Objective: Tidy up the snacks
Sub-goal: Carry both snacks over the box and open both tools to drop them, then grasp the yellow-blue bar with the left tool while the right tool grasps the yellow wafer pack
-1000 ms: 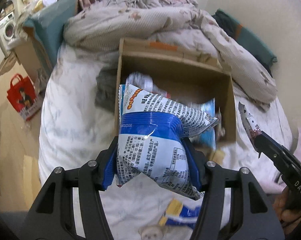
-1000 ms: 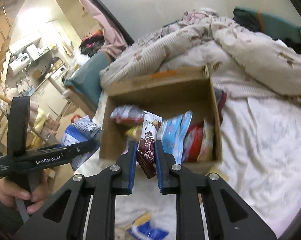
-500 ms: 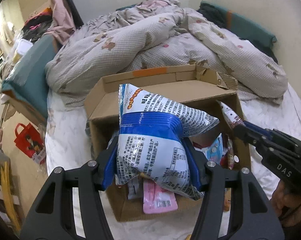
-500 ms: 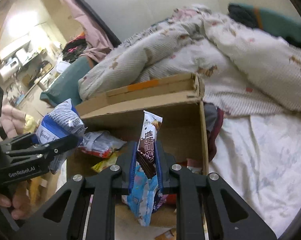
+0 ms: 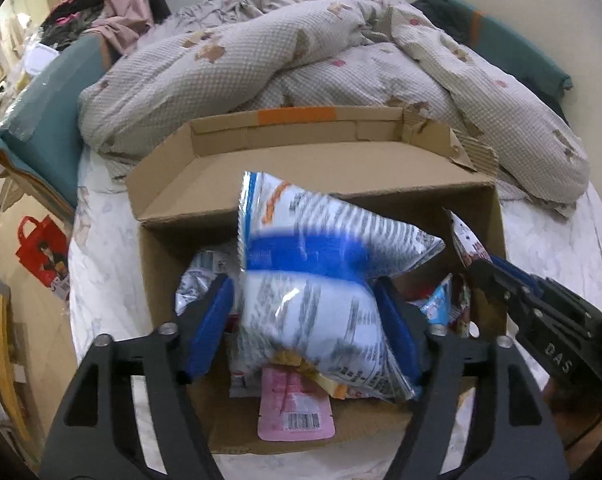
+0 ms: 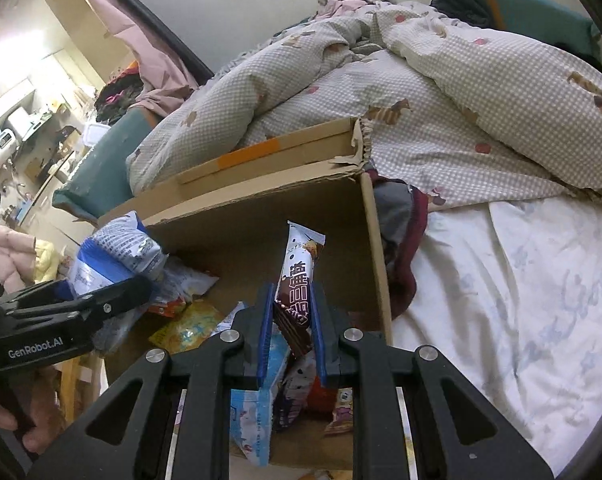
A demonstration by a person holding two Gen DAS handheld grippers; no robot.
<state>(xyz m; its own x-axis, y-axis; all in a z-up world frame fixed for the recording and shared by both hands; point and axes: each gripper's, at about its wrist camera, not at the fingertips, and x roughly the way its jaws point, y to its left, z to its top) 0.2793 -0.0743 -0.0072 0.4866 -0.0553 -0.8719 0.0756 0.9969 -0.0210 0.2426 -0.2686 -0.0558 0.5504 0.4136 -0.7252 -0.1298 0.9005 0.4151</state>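
Both hands have swung in from the bedsheet and now hang over the open brown cardboard box (image 5: 301, 168), which fills the view where a second ago it sat farther off. At the left gripper (image 5: 309, 328) the jaws have just been opening: the blue pads (image 5: 211, 320) stand a little clear of the crinkly white-and-blue snack bag (image 5: 321, 280), which sits blurred between them, directly above the packets already piled in the box, its long axis running away from the gripper. Just beside it, the right gripper (image 6: 289, 328) is clamped tight on a slim brown chocolate wafer bar (image 6: 299, 276), standing upright over the box's right end near the side wall. Judging from this, each snack has only to fall straight down.
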